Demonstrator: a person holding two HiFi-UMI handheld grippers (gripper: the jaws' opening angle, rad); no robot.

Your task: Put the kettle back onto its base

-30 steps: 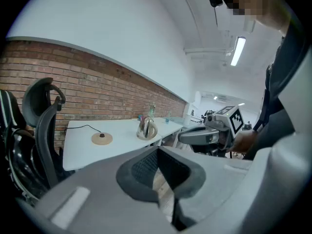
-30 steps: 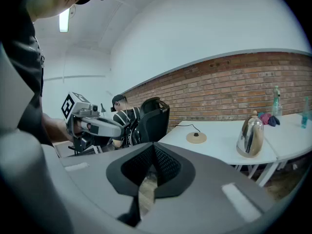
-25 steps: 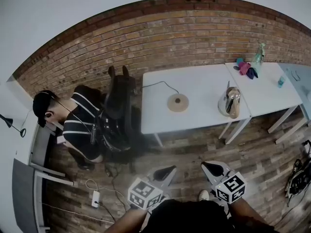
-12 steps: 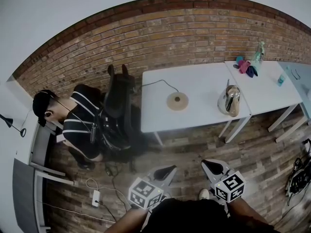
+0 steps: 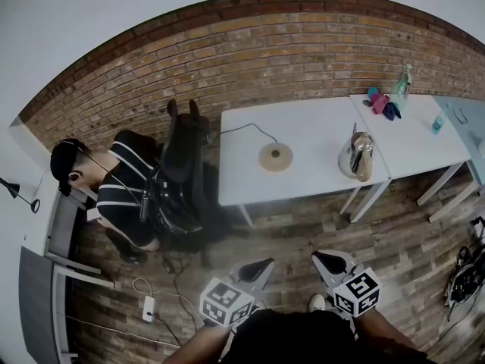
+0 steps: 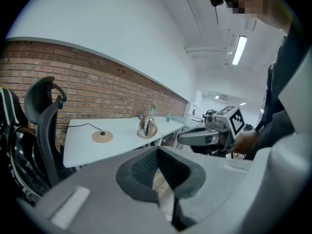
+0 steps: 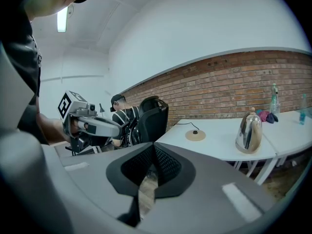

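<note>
1. The kettle has a polished metal body, rounded and tapering up to a small knobbed lid. It stands upright near the front right corner of the white table.
2. Its base is a flat, round, tan disc with a dark stud at the centre. It lies mid-table, well apart from the kettle, and a thin dark cord curves from it toward the table's back left edge.
3. The left gripper has smooth grey shells and dark, ribbed pads. Its jaws meet at the tips with nothing between them.
4. The right gripper is built the same, and its jaws are likewise closed and empty.
5. Both grippers hang over the wood-plank floor, well short of the table.
6. A rough red brick wall runs behind the table.
7. A black high-backed office chair stands left of the table, and a person in a striped shirt sits just beside it.
8. A second white table adjoins on the right, bearing a clear spray bottle and bright crumpled cloths.
</note>
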